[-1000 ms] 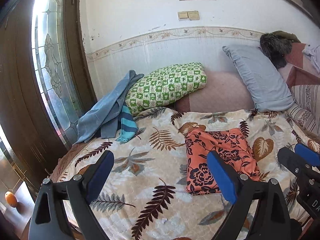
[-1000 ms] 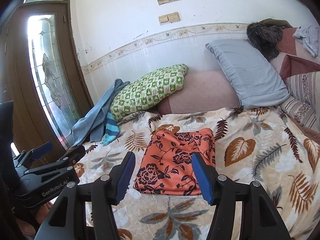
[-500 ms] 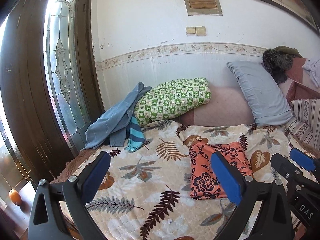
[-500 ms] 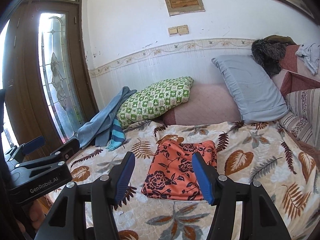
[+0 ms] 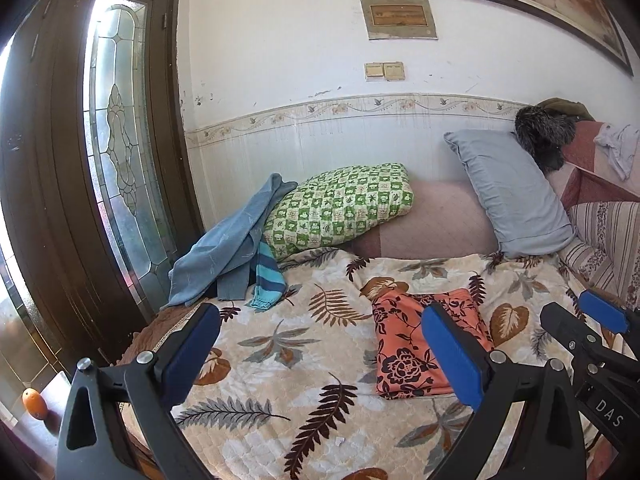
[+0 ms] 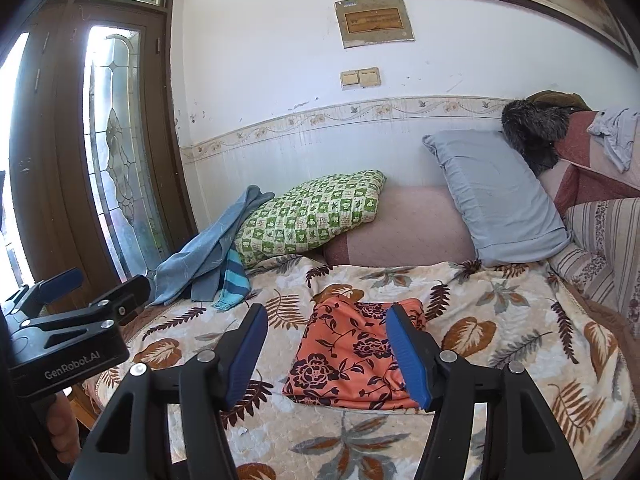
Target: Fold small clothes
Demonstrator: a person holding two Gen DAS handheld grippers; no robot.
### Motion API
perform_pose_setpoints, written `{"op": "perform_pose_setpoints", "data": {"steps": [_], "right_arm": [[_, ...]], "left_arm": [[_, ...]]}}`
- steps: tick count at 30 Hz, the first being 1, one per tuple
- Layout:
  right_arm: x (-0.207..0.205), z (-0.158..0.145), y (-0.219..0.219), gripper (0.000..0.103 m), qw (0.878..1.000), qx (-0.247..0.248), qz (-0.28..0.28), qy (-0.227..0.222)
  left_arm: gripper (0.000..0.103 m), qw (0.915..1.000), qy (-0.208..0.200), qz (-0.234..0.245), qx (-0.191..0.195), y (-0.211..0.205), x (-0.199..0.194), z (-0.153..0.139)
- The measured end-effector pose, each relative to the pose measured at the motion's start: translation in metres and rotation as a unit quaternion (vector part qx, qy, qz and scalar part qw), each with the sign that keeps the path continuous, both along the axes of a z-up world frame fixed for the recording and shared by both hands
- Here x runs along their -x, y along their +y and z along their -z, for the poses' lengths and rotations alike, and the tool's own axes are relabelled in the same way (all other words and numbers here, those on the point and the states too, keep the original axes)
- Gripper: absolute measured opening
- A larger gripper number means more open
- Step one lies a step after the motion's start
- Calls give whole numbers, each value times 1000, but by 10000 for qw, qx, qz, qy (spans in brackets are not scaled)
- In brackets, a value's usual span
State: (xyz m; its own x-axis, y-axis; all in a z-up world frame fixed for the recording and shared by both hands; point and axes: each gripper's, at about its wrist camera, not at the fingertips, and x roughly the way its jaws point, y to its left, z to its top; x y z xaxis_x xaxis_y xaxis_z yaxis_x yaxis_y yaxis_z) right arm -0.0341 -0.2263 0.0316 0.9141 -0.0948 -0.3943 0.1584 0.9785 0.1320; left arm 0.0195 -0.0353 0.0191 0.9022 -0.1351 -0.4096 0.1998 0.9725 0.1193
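Note:
An orange floral garment (image 5: 416, 344) (image 6: 352, 356) lies folded into a rectangle on the leaf-print bedspread (image 5: 280, 360). My left gripper (image 5: 320, 312) hovers open above the bed, left of the garment, with nothing between its blue pads. My right gripper (image 6: 327, 312) is held open above the garment's near edge, clear of the cloth. Each gripper shows in the other's view: the right gripper (image 5: 580, 320) at the right edge, the left gripper (image 6: 80, 292) at the left. A heap of blue clothes (image 5: 224, 264) with a teal striped piece (image 5: 268, 280) lies at the bed's far left corner.
A green checked pillow (image 5: 340, 204) and a grey pillow (image 5: 508, 192) lean on the back wall. Striped cushions (image 6: 600, 240) with dark and pale clothes on them bound the right side. A dark door with leaded glass (image 5: 116, 160) stands left. A hand (image 6: 60, 432) holds the left gripper.
Both grippers have risen and drawn back from the bed, so the folded orange garment looks smaller and farther off. The left jaws stand slightly wider. The garment has not moved.

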Motion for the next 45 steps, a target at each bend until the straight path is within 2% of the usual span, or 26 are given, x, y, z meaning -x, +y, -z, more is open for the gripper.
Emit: {"op": "perform_pose_setpoints", "data": {"steps": [10,18,25,32,45], "right_arm": [[3,-5,-2,65,10000,18,25,33],[-21,-6,2,65,9998,-111,-149,53],[-41,-4,1,65,9996,37,-251,124],[-56,0,-19,65,9995,-154,-180,201],[-64,4,-23,65,9991,-230,-250,237]], "left_arm": [[101,9999,40,108,-36,-1,2,-7],[101,9998,21,25,-203,0,-9,-15],[101,9999,37,-45,-130,-5,-30,-20],[101,9997,212,-77,-126,-9,-47,-13],[101,9995,310,-87,-60,-13,-53,-15]]}}
